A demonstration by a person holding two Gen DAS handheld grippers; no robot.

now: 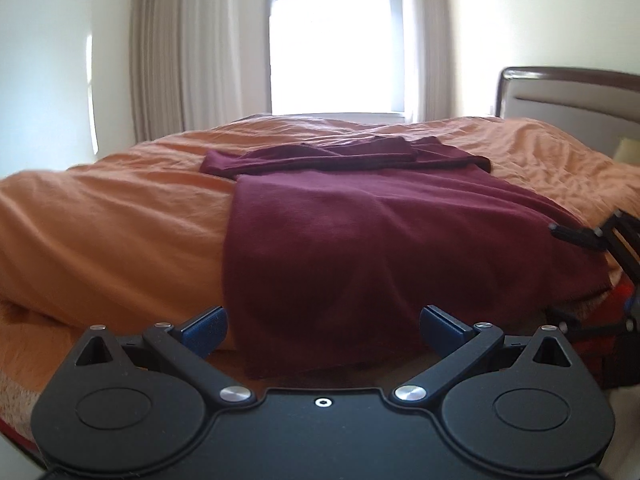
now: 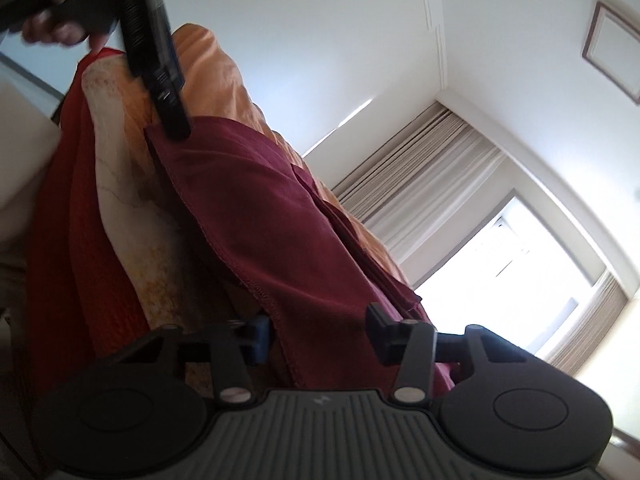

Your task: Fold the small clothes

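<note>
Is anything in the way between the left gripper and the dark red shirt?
No, nothing visible. The left gripper is open, facing the dark red shirt, whose hem hangs over the edge of the orange bed.

You had one maroon garment (image 1: 360, 240), one orange bedspread (image 1: 120, 220), one bed headboard (image 1: 572, 96), one window (image 1: 336, 48), and two tools: left tool (image 1: 323, 330), right tool (image 2: 318, 338).

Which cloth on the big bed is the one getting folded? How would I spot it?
Find the wide bed with the orange cover below the bright window. The dark maroon garment lies across it, its near end hanging over the bed's edge. It is the only deep red-purple cloth on the orange.
</note>
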